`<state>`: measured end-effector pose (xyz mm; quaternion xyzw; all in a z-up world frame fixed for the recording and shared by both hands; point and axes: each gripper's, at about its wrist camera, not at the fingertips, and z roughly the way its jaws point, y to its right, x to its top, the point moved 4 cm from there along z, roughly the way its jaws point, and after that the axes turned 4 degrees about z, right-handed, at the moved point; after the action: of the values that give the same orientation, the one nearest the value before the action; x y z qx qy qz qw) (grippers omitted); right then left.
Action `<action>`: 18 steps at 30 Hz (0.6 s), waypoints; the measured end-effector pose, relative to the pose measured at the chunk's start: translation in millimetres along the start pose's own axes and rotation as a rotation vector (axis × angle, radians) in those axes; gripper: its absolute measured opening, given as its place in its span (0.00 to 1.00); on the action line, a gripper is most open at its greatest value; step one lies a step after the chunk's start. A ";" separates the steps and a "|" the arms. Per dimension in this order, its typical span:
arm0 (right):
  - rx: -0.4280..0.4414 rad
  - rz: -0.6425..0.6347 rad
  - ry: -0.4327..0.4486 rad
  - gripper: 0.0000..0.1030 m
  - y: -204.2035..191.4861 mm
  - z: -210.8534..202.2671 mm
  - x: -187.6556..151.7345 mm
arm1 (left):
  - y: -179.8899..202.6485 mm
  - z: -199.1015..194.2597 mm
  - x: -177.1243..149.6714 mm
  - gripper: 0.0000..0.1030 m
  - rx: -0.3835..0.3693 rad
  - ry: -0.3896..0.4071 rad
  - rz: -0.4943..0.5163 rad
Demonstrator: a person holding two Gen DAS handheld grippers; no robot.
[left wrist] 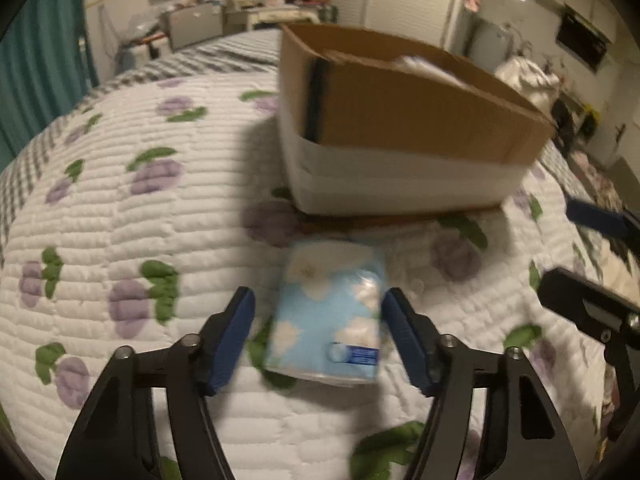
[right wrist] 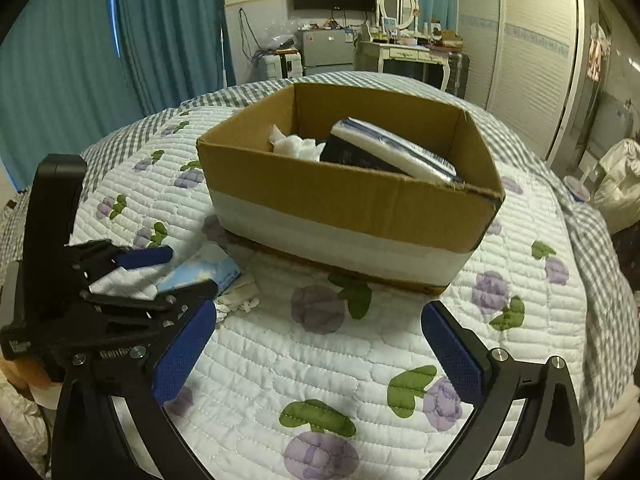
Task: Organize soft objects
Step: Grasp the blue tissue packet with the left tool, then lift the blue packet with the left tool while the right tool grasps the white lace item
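Note:
A light-blue tissue pack (left wrist: 328,312) with white flowers lies on the quilt just in front of the cardboard box (left wrist: 400,120). My left gripper (left wrist: 320,296) straddles the pack. Its right pad (left wrist: 400,328) is at the pack's edge, and a gap shows at the left pad (left wrist: 236,336). In the right wrist view the same pack (right wrist: 204,270) sits between the left gripper's (right wrist: 190,270) fingers. My right gripper (right wrist: 316,316) hangs open over bare quilt, nothing between its pads. The box (right wrist: 340,200) holds white soft stuff (right wrist: 296,146) and a white-and-blue packet (right wrist: 392,152).
A small crumpled white scrap (right wrist: 240,300) lies by the pack. The flowered quilt (right wrist: 320,380) covers the bed, with a checked sheet at its edges. Teal curtains (right wrist: 80,60) hang on the left. A dresser (right wrist: 408,56) and a wardrobe (right wrist: 532,40) stand beyond the bed.

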<state>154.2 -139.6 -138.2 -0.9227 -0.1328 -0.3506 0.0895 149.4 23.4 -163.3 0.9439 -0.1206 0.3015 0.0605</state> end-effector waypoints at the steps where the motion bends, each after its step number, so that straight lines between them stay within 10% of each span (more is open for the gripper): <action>1: 0.001 0.004 -0.001 1.00 1.4 -0.1 -0.8 | 1.1 3.3 0.7 0.63 -0.005 -0.008 0.010; 4: -0.002 0.004 -0.001 1.00 2.8 -2.3 -2.3 | 7.9 1.7 0.1 0.50 0.003 0.004 0.042; 18: 0.009 -0.076 -0.014 1.00 -23.9 -5.7 -0.9 | -28.5 -69.4 -3.0 0.46 0.086 0.139 -0.041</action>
<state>142.7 -118.5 -132.8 -0.9190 -0.1698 -0.3468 0.0797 116.1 64.4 -109.9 0.9247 -0.0837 0.3697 0.0344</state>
